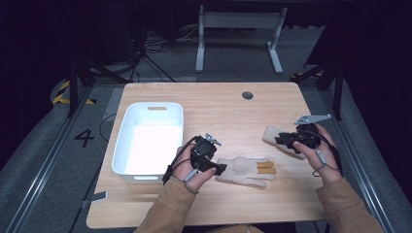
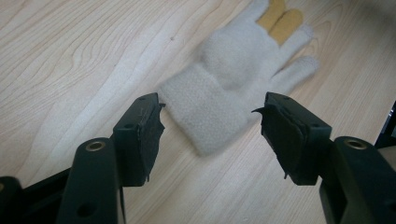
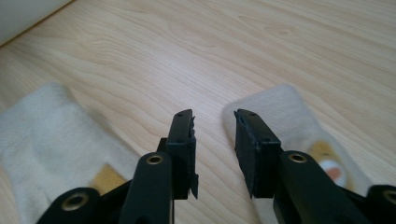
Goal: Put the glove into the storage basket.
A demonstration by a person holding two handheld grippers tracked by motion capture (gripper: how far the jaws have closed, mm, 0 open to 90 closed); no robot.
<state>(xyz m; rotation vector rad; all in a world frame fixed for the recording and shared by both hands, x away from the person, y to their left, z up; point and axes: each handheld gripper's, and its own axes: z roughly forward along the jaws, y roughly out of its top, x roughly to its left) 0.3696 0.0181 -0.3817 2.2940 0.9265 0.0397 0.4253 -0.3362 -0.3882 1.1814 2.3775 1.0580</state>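
Pads of the left gripper (image 2: 210,116) well apart, one on each side of the cuff of the near glove (image 2: 233,65), pressing on nothing. Seen in the left gripper view as hovering just short of the knit rather than touching it. Pads of the right gripper (image 3: 215,126) parted by a narrower gap, bare wood between them, tips just above the cuff end of the far glove (image 3: 285,112); no cloth clamped.

Probably the pick-up step for the near glove (image 1: 245,170), lying flat on the table (image 1: 228,111) with fingers pointing away from the white bin (image 1: 145,109). Next move, by the look of it: lower the left jaws over the cuff, close until the fabric bunches, then lift and carry toward the bin. Soft, thin knit, so a low, flat approach needed to catch more than fluff.

Far glove (image 1: 274,135) near the table's right edge, well apart from the bin.

Left hand (image 1: 187,170) low beside the bin's front corner, tool aimed rightward and down. Right hand (image 1: 325,150) wrapped round its tool, pointed leftward, raised a little off the wood. Tan sleeves entering from the bottom edge.
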